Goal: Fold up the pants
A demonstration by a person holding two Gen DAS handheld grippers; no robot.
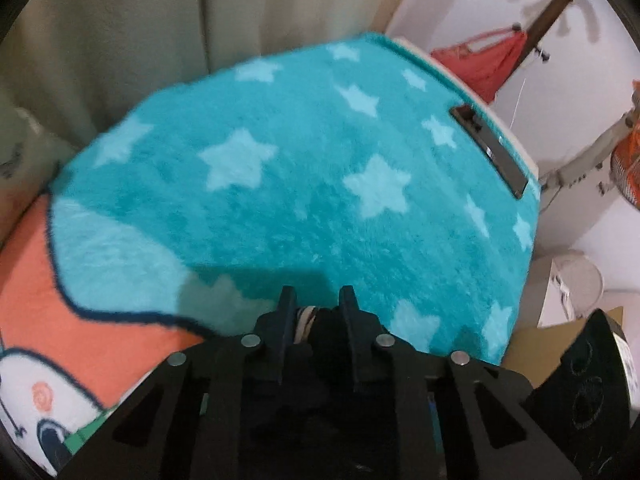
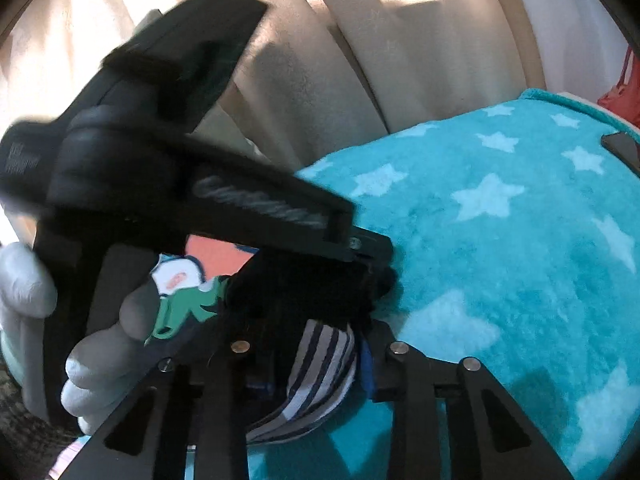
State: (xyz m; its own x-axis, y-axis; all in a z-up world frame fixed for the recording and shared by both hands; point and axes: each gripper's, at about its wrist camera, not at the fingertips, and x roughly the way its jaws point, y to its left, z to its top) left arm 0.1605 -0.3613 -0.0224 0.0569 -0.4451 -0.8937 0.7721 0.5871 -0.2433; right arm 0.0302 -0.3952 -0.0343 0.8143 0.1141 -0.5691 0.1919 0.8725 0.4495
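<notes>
In the left wrist view my left gripper (image 1: 318, 300) is shut on a bunch of dark pants fabric (image 1: 320, 332) with a striped bit between the fingers, held low over the teal star blanket (image 1: 280, 184). In the right wrist view my right gripper (image 2: 316, 344) is shut on the pants (image 2: 320, 364), whose black-and-white striped inner band shows between the fingers. The left gripper's black body (image 2: 180, 184) and a gloved hand (image 2: 100, 356) sit close in front, on the left, touching the same dark fabric (image 2: 304, 284).
A black remote-like bar (image 1: 488, 148) lies on the blanket's right edge. An orange cartoon-print blanket (image 1: 60, 332) lies at the left. Beige curtains (image 1: 120, 32) hang behind. A red bag (image 1: 484, 60), a fan and cardboard stand right of the bed.
</notes>
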